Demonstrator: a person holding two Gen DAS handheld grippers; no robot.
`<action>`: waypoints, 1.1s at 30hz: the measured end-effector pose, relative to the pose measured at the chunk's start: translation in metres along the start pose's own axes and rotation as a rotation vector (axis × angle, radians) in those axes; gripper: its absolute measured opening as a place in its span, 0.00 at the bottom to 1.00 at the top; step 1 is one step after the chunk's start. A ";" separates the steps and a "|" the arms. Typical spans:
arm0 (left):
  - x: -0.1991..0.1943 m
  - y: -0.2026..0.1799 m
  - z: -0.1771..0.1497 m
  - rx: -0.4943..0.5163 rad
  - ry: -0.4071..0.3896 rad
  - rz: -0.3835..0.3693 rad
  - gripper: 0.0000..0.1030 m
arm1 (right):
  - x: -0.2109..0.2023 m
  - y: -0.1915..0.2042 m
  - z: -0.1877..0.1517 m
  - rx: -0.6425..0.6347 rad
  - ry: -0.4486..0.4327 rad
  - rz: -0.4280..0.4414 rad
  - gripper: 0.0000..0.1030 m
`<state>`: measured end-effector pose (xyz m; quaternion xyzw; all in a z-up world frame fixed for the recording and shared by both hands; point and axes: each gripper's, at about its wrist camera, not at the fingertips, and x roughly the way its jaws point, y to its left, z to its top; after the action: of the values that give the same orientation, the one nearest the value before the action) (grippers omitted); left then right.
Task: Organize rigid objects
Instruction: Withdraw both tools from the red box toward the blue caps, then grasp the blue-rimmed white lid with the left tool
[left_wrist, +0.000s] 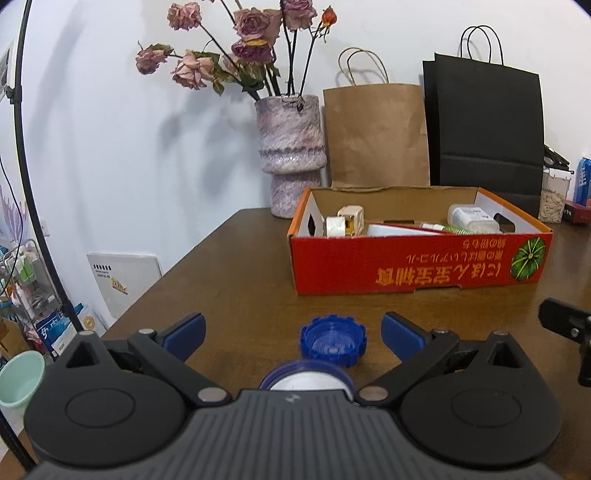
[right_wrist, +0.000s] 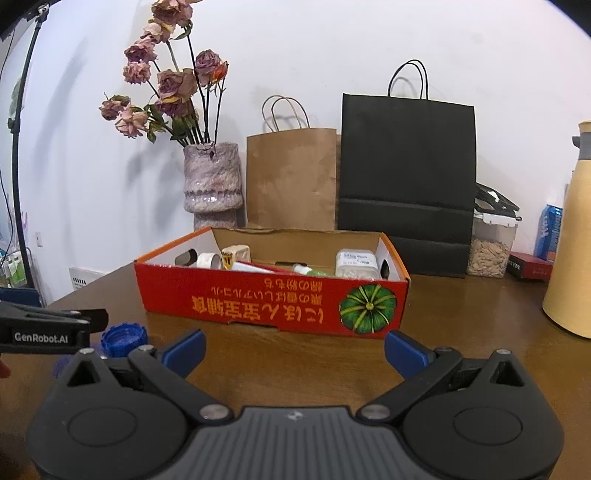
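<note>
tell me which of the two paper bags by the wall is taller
The black paper bag is taller. Its top edge and handles rise well above those of the brown paper bag standing just left of it, behind the red box.

A: What stands behind on the worktop (right_wrist: 258, 354)?
B: A mottled purple vase (right_wrist: 213, 184) of dried roses (right_wrist: 166, 88). Just right of the vase a brown paper bag (right_wrist: 291, 177) leans at the wall, then a black paper bag (right_wrist: 406, 173).
A: And farther right of the vase?
B: A clear canister (right_wrist: 489, 251) of pale seeds, a blue can (right_wrist: 550, 232), a tan jug (right_wrist: 572, 240).
</note>
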<state>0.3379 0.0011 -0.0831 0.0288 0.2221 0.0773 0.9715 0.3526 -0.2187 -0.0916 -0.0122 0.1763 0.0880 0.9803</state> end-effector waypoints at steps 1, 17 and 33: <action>-0.001 0.002 -0.002 0.000 0.008 -0.005 1.00 | -0.002 0.000 -0.002 0.000 0.004 0.001 1.00; 0.012 0.008 -0.026 0.043 0.176 -0.041 1.00 | -0.019 -0.004 -0.017 0.026 0.060 -0.004 1.00; 0.029 0.013 -0.024 -0.008 0.230 -0.083 0.78 | -0.010 -0.002 -0.020 0.029 0.110 0.005 1.00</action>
<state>0.3515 0.0193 -0.1159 0.0067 0.3326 0.0409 0.9421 0.3370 -0.2236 -0.1071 -0.0024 0.2311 0.0870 0.9690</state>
